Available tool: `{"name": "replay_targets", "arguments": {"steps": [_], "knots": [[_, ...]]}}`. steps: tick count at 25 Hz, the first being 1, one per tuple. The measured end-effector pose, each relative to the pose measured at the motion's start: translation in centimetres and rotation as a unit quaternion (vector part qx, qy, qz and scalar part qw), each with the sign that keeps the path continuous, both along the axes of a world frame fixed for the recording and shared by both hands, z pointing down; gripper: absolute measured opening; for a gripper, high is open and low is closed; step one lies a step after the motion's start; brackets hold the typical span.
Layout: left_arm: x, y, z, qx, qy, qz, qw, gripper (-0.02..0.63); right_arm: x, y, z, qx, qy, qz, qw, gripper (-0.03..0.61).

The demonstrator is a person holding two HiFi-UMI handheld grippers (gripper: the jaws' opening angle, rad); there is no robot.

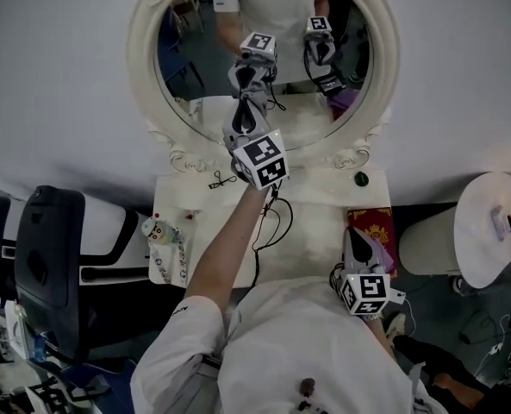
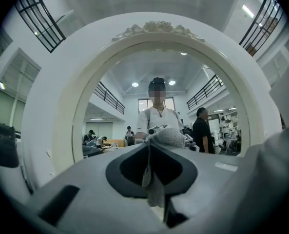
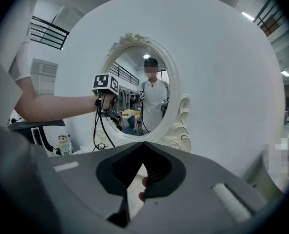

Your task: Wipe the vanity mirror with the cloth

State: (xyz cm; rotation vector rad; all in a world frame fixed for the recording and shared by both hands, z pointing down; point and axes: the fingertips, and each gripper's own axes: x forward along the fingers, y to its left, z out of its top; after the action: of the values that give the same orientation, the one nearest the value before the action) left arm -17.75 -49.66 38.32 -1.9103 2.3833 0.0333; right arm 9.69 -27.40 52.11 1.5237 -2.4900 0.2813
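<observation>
1. Two grippers are in view; a small figurine (image 1: 154, 229) stands at the left edge of the vanity top (image 1: 311, 218).
2. Left gripper (image 2: 151, 145) is clamped on the grey cloth (image 2: 166, 136), raised to the lower glass of the oval mirror (image 1: 195, 67).
3. Right gripper (image 3: 143, 144) hangs low near the top's right edge, jaws together on nothing, above a red box (image 1: 374, 227).
</observation>
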Motion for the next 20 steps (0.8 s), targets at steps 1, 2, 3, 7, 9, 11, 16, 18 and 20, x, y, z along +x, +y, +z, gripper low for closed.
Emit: {"name": "replay_targets", "arguments": {"steps": [1,2,3,7,9,11,16,18,20], "knots": [[-1.1,0.2,0.1,-0.001,-0.001,-0.010,0.9999,0.020,-0.4,-0.1,0.0,0.000,0.001,-0.006,1.000,0.008],[-2.2,0.5,0.1,-0.002,0.000,-0.020,0.9998,0.020,-0.8,-0.2,0.0,0.000,0.000,-0.012,1.000,0.008],[-3.4,0.7,0.2,-0.004,0.001,-0.030,0.9995,0.020,-1.2,-0.4,0.0,-0.001,-0.001,-0.017,1.000,0.008],[-8.0,1.6,0.1,-0.005,-0.005,-0.069,0.9976,0.020,-2.6,-1.2,0.4,-0.008,-0.002,-0.039,0.999,0.008],[-9.8,1.8,0.2,-0.007,-0.007,-0.085,0.9964,0.020,-3.3,-1.4,0.6,-0.012,0.000,-0.050,0.999,0.008],[-11.2,2.0,0.3,-0.008,-0.010,-0.096,0.9953,0.018,-4.0,-1.5,0.8,-0.014,0.005,-0.060,0.998,0.008],[-13.5,2.4,0.6,-0.009,-0.011,-0.122,0.9925,0.018,-4.4,-1.6,1.0,-0.019,0.009,-0.060,0.998,0.008],[-14.4,2.5,0.6,-0.010,0.001,-0.133,0.9911,0.018,-4.0,-1.8,1.0,-0.021,0.006,-0.051,0.998,0.008],[-14.9,2.5,0.5,-0.008,0.004,-0.140,0.9901,0.017,-3.5,-1.9,1.0,-0.023,0.003,-0.042,0.999,0.008]]}}
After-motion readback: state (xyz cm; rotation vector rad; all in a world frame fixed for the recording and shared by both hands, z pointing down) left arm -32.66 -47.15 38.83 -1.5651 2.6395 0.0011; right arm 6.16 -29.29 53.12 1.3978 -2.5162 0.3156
